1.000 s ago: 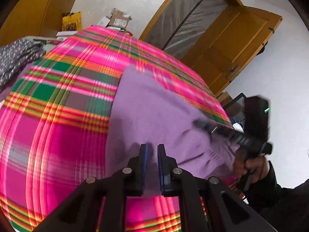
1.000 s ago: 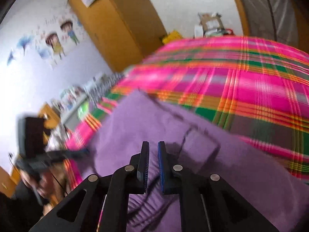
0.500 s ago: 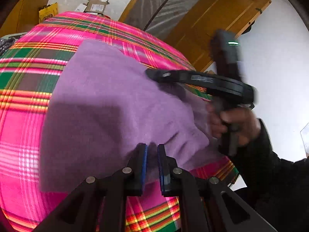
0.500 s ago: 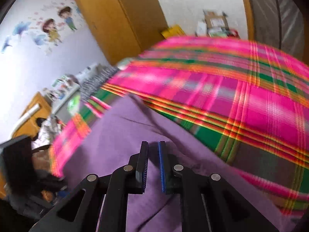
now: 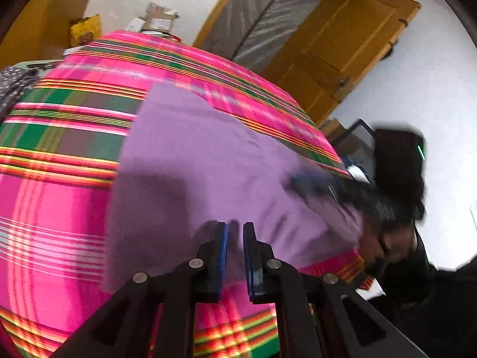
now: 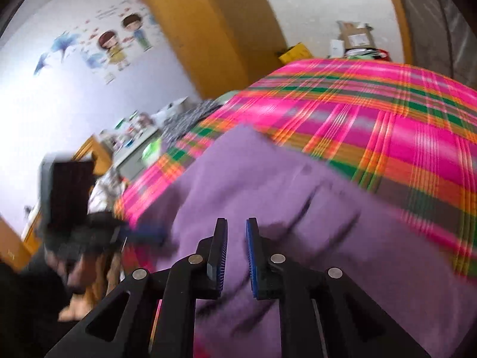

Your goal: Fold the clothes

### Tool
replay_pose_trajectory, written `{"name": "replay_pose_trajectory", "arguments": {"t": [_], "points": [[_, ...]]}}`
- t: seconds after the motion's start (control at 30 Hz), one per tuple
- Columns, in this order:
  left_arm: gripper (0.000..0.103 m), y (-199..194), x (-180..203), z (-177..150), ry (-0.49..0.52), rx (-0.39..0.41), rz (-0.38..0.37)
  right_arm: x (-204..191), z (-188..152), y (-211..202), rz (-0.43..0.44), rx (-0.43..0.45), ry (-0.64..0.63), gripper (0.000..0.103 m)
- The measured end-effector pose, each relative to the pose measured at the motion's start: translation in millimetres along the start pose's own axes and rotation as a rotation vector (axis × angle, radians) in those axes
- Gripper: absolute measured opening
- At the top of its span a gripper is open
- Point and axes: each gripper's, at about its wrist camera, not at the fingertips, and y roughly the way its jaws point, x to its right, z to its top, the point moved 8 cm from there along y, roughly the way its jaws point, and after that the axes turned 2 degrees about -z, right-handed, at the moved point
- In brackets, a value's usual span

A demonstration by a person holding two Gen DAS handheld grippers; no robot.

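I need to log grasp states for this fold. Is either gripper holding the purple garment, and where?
It cannot be told. Left gripper and right gripper hang over the purple garment's near edge with jaws narrowly parted, and motion blur hides any pinched cloth.

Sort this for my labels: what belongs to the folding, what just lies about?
Job: soft purple garment; pink plaid bedspread beneath it; left gripper; right gripper.

Lying about: dark speckled cloth; cardboard boxes; yellow bag; wooden door.

Domestic bedroom: plaid bedspread [image 6: 387, 125] ahead of the gripper, cartoon wall stickers [image 6: 119, 44] upper left, wooden door [image 5: 342, 56].
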Motion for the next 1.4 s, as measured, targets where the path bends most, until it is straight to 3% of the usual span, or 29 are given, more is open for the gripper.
{"name": "replay_pose_trajectory", "arguments": {"t": [0.1,0.27,0.37,0.57,0.7,0.77,1.0,1.23,1.4], "points": [[0.01,-7,-14,10,-0.045,0.032,0.035,-4,-22,1,0.014,-0.02,-0.007,0.015],[0.01,-23,-27,45,-0.082,0.118,0.114,-6,-17,-5,-0.002,0.006,0.008,0.016],[0.013,-21,-26,69,-0.049,0.146,0.144,-6,-15,-5,-0.007,0.012,0.011,0.018],[0.016,32,-29,109,0.012,0.043,0.192,-2,-16,-7,-0.016,0.031,0.049,0.02],[0.016,74,-49,113,0.01,-0.055,0.229,7,-20,-15,-0.029,0.039,0.085,0.02],[0.017,80,-53,114,0.015,-0.067,0.234,11,-21,-18,-0.036,0.043,0.104,0.021],[0.017,41,-51,95,-0.002,-0.027,0.214,17,-15,-27,-0.038,0.078,0.126,0.025],[0.017,-12,-71,38,-0.127,0.044,0.241,14,-18,-27,-0.03,0.082,0.117,0.025],[0.019,-20,-79,10,-0.173,0.027,0.243,11,-21,-28,-0.024,0.084,0.112,0.025]]}}
